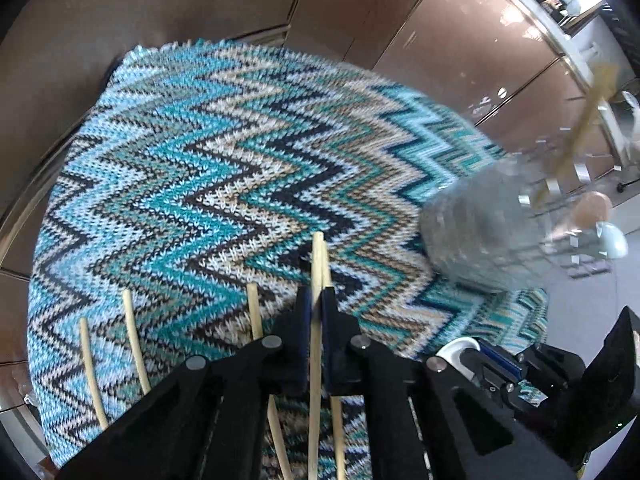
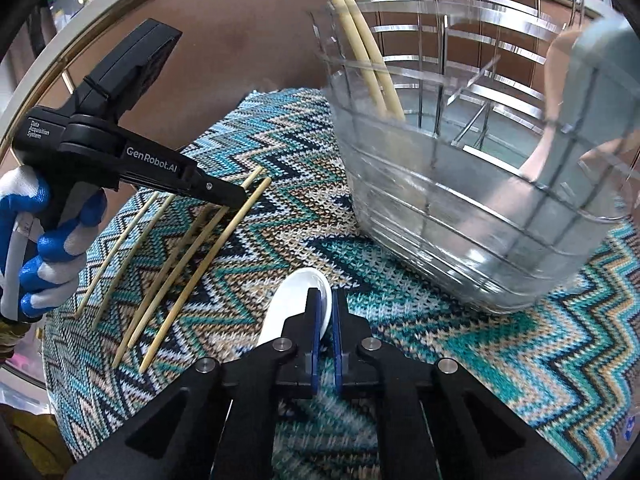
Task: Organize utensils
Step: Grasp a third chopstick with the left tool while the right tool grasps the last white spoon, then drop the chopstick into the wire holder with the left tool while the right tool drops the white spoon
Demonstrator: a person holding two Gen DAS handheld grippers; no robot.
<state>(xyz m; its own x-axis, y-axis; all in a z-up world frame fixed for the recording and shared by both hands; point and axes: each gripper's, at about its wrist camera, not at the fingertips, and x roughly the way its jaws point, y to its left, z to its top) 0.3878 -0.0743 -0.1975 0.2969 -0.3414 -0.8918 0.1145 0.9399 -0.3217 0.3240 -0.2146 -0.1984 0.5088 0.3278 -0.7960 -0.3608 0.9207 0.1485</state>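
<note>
Brown cabinet doors fill the background, and the table is covered by a knitted zigzag cloth (image 1: 208, 168) in blue, teal and beige. On this cloth, at the right side of the left wrist view, stands a clear plastic holder (image 2: 460, 216). Two chopsticks (image 2: 368, 52) already lean inside it at the upper middle of the right wrist view, and some pale utensils seem to stand at its far right side, but they are too blurred to name.

My left gripper (image 1: 318, 300) has its fingers clenched on a pair of chopsticks (image 1: 318, 264) at the lower middle of its frame. Three loose chopsticks (image 1: 134, 336) lie beside it on the cloth, toward the lower left.

My right gripper (image 2: 327, 312) has its fingers clenched on the white spoon (image 2: 292, 304), which lies on the cloth at the lower middle of the right wrist view, near the holder.

I judge that the task is partly done: a few pieces are in the holder, while the gripped chopsticks, the spoon and the loose chopsticks are not yet placed there.
</note>
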